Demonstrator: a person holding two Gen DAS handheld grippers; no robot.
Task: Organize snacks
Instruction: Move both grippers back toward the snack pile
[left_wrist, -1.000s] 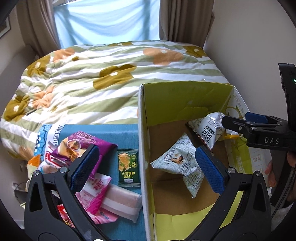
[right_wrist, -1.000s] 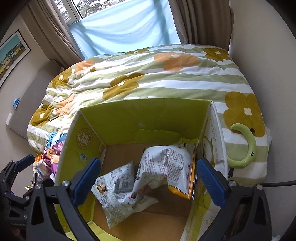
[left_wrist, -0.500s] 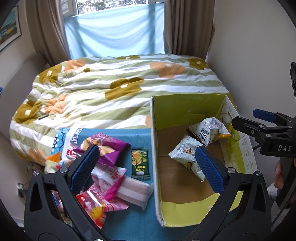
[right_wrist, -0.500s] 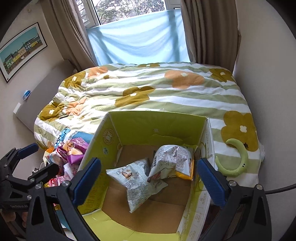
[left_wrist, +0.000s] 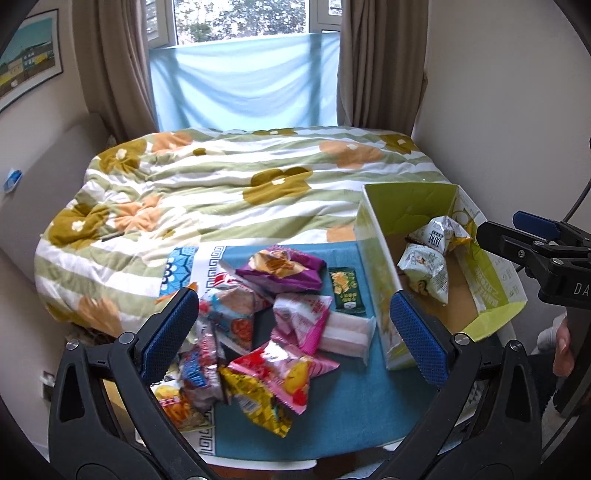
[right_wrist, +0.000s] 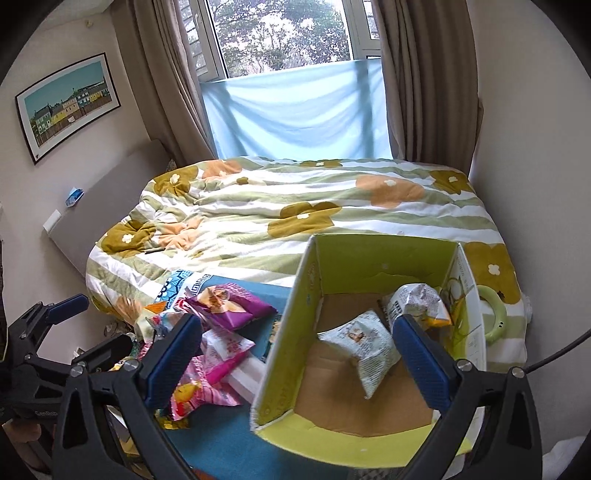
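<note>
A yellow-green cardboard box (right_wrist: 284, 343) with a bare brown floor is sitting at the right end of a teal cloth mat (left_wrist: 354, 410) laid at the foot of a bed under a green-striped flowered duvet (left_wrist: 229, 192). Two newsprint-patterned white snack bags are lying inside the box: one (right_wrist: 364, 345) is resting flat near the middle, and the other (right_wrist: 415, 301), with a yellow corner, is leaning in the far right corner; in the left wrist view its label (left_wrist: 436, 240) is showing dark letters that seem to read "TATAE", though they are too small to be sure. Left of the box, a loose pile of packets is lying on the mat: a purple crinkled bag (left_wrist: 282, 271), a small dark green packet (left_wrist: 346, 291) with unreadable print, a pink and white sachet (left_wrist: 304, 319), a pale pink wafer pack (left_wrist: 347, 334) touching the box wall, and a red, pink and yellow foil bag (left_wrist: 284, 373). The left gripper (left_wrist: 293, 336) is hovering above the pile with its jaws spread wide, holding nothing. The right gripper (right_wrist: 295, 358) is hanging over the box's near left wall, jaws likewise spread and empty; its black body is showing the letters "DA" in the left wrist view.
</note>
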